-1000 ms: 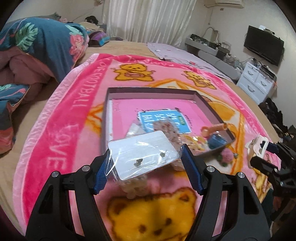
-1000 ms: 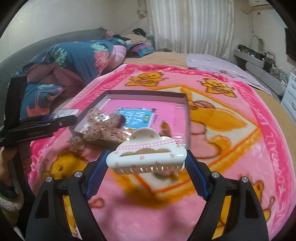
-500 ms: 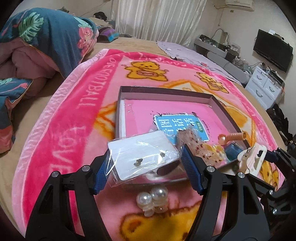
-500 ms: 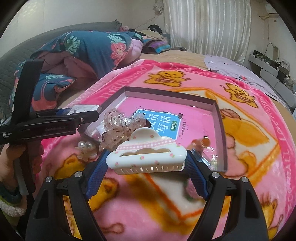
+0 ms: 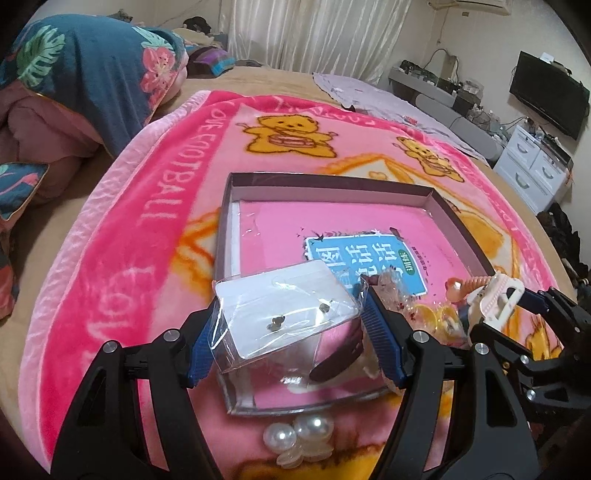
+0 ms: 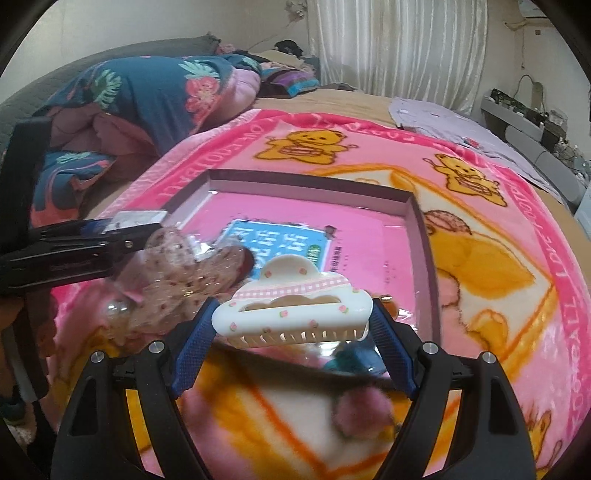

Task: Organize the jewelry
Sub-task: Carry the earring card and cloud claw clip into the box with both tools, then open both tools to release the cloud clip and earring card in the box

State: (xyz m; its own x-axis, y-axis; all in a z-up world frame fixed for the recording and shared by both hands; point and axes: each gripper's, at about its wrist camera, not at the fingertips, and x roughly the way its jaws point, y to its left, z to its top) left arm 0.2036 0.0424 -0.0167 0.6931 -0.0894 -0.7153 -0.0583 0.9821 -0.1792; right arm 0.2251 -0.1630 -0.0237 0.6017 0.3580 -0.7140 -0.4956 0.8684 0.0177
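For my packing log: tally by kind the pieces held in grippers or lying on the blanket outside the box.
Earring card in clear sleeve: 1
Cloud-shaped claw clip: 1
Pearl clip: 1
Pink pompom: 1
Total: 4

- We see a home bedroom: bed (image 5: 55, 236) under a pink bear blanket (image 5: 122, 236)
- Floral duvet (image 5: 92, 70) bunched up
- White curtains (image 5: 317, 33), wall TV (image 5: 548, 98), white drawers (image 5: 532, 166)

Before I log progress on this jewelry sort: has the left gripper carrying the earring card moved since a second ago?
Yes. The left gripper with its earring card has advanced over the tray's near edge, toward the blue label.
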